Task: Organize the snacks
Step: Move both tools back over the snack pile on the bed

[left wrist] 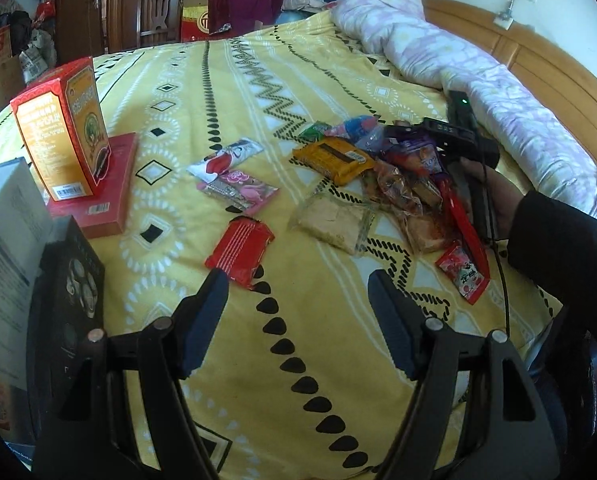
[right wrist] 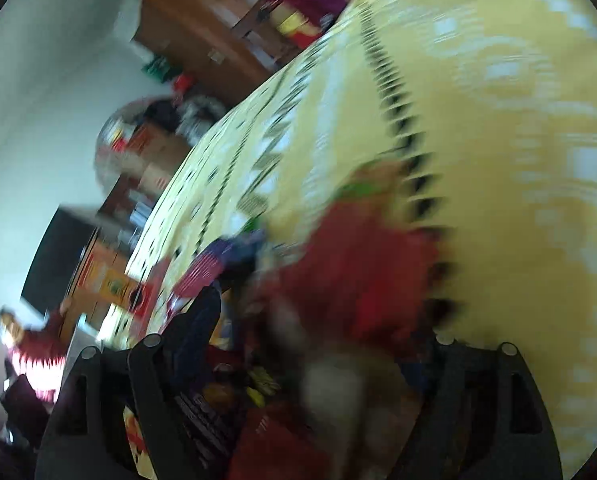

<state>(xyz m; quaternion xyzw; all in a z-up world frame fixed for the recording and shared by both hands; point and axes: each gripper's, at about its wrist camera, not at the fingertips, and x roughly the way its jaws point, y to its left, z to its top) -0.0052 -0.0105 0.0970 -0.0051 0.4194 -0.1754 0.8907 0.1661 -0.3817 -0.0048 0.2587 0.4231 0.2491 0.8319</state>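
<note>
In the left wrist view, wrapped snacks lie on a yellow patterned bedspread (left wrist: 282, 80): a red packet (left wrist: 240, 254), a pink packet (left wrist: 238, 192), a clear-wrapped pale cake (left wrist: 332, 222), an orange packet (left wrist: 334, 160) and a heap of mixed packets (left wrist: 414, 196). My left gripper (left wrist: 298, 300) is open and empty, just short of the red packet. My right gripper (left wrist: 454, 140) sits down in the heap, held by a dark-sleeved hand. The right wrist view is blurred; a red packet (right wrist: 358, 272) fills the space before the fingers (right wrist: 196, 320), and its grip is unclear.
An orange-red box (left wrist: 64, 128) stands on a flat red box (left wrist: 102, 188) at the left. A white box (left wrist: 6, 264) and a black box (left wrist: 72, 292) are nearer, at the left edge. A rolled lilac quilt (left wrist: 458, 64) lies along the wooden headboard.
</note>
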